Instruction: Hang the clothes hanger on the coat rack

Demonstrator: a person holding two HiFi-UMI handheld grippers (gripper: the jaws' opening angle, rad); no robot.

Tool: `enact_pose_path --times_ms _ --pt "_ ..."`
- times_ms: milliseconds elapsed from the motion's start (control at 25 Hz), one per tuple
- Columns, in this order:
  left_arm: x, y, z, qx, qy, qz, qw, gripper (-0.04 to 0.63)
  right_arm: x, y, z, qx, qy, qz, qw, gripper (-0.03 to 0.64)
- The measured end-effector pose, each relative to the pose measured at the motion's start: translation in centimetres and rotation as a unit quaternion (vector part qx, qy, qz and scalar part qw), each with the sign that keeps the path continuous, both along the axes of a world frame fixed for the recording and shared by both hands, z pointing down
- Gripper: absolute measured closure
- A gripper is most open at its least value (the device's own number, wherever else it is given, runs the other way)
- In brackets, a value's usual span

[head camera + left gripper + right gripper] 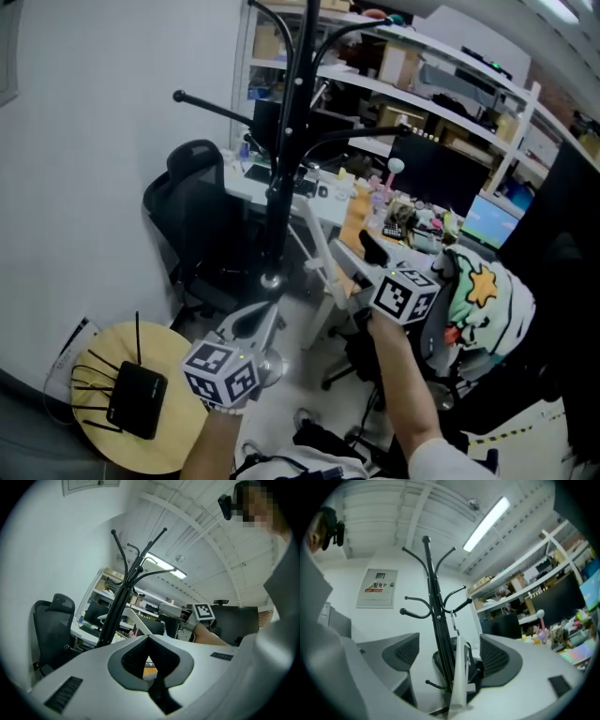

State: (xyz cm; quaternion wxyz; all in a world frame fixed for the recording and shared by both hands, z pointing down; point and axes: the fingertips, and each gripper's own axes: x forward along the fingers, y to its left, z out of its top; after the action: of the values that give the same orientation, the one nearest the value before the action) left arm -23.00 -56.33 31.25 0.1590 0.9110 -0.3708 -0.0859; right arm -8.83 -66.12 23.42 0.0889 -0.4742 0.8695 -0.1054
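Main risk imo: the hanger (459, 677) seems hooked on an arm of the coat rack (433, 602) (the hook's tiny, hard to tell). It sits untouched between the wide-spread jaws of the right gripper (449, 653), so a crooked pull-back could knock it off. The 2 grippers point roughly level at the rack. The left gripper (148, 641) is pressed together and empty.

This is an office workroom. Ahead of my left gripper (149, 641) stand a black office chair (54, 630) and a cluttered desk (246, 183) carrying a dark monitor (436, 173). Beyond and to the right of my right gripper (450, 653), white shelves (520, 581) hold cardboard boxes (485, 582) under a ceiling tube light (485, 524). Below my left gripper, a router (136, 398) sits on a round wooden table (169, 441).
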Motion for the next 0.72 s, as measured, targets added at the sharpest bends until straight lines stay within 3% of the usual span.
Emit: enact_pose_path --times_ms 200,320,440,560,720 --pt "-0.2 1.9 1.1 0.006 0.010 -0.009 0.9999 0.597 0.4 6.0 -0.6 0.015 -0.014 -0.014 1.000 0.228" --pt "-0.2 3.0 1.3 0.006 0.021 -0.021 0.9995 0.598 0.3 9.0 -1.0 0.025 -0.011 -0.018 0.999 0.286" --pt "0.7 4.3 1.5 0.004 0.010 -0.025 0.9996 0.598 -0.1 11.4 -1.5 0.034 -0.008 -0.029 0.999 0.352" --pt "2.2 5.8 1.8 -0.003 -0.001 -0.036 0.9994 0.598 0.9 13.1 0.0 0.009 -0.044 -0.043 0.998 0.379" --pt "3.8 7.3 1.5 -0.017 -0.013 -0.056 0.9982 0.598 1.7 14.9 1.2 -0.017 -0.074 -0.069 0.995 0.472"
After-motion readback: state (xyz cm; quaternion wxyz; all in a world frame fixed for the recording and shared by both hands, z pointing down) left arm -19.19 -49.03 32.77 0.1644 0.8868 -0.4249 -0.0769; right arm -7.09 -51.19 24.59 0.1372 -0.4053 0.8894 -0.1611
